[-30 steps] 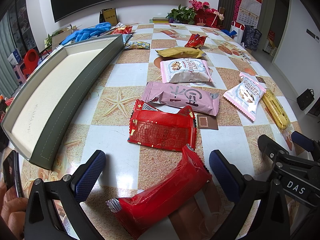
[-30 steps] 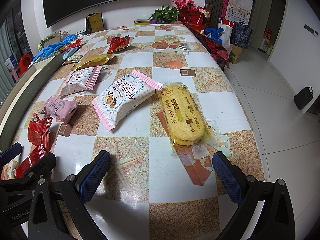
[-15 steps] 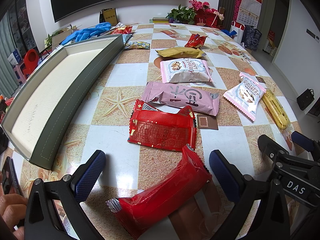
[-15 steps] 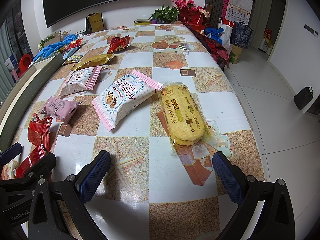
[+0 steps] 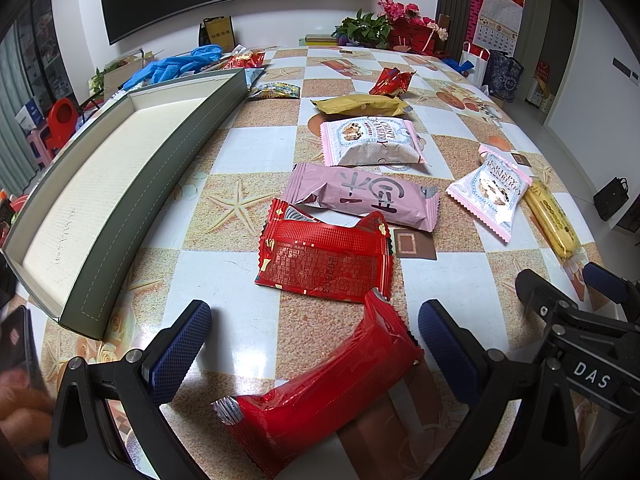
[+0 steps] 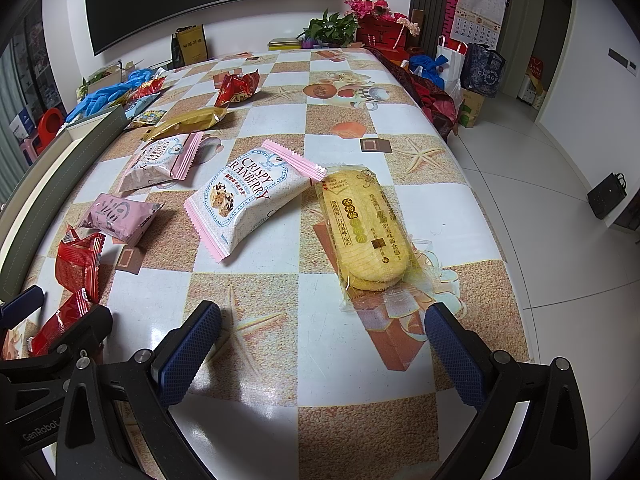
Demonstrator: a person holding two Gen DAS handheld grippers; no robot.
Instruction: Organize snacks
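Note:
Several snack packets lie on the checkered table. My left gripper point(image 5: 314, 330) is open, its fingers either side of a glossy red packet point(image 5: 320, 392) lying under it. Beyond it lie a flat red packet point(image 5: 324, 260), a pink packet point(image 5: 368, 196), a Crispy Cranberry packet point(image 5: 370, 140) and a gold packet point(image 5: 358, 105). A long grey tray point(image 5: 152, 184) with a cream floor lies at the left. My right gripper point(image 6: 322, 334) is open and empty, just short of a yellow cracker packet point(image 6: 366, 232). A second Crispy Cranberry packet point(image 6: 248, 196) lies to its left.
The table's right edge point(image 6: 480, 200) drops to a tiled floor with bags. Blue gloves point(image 5: 176, 66), small red packets point(image 5: 392, 80) and potted flowers point(image 5: 384, 28) are at the far end. A hand with a phone point(image 5: 16, 356) shows at the lower left.
Both grippers and all packets are still. Only the hand with the phone at the lower left of the left wrist view has shifted.

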